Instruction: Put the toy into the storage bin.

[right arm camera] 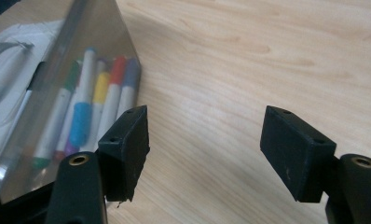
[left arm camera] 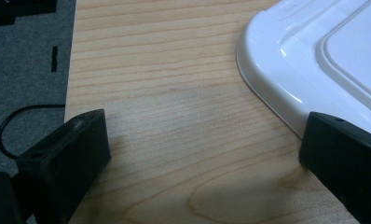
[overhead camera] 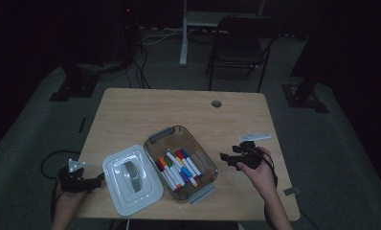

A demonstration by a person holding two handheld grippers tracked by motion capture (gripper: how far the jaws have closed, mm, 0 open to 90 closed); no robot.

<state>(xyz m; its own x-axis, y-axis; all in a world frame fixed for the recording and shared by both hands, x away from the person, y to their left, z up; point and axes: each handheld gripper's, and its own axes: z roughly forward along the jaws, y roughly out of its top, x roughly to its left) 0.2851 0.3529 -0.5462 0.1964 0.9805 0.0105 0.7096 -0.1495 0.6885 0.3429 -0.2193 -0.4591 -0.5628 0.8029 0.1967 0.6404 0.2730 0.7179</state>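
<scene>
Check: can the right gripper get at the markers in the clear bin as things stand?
Probably yes: the lid lies off beside the bin, markers exposed. The right gripper, jaws open and empty, sits beside it with bare table between.

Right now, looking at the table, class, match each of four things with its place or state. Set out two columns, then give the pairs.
Column one:
1. white lid
2. clear box
3. left claw
4. right claw

Column two:
A. open, over bare wood right of the box
B. holds coloured markers
C. lies flat, handle up, left of the box
D. open, at the lid's left edge

Pairs: 1-C, 2-B, 3-D, 4-A
</scene>
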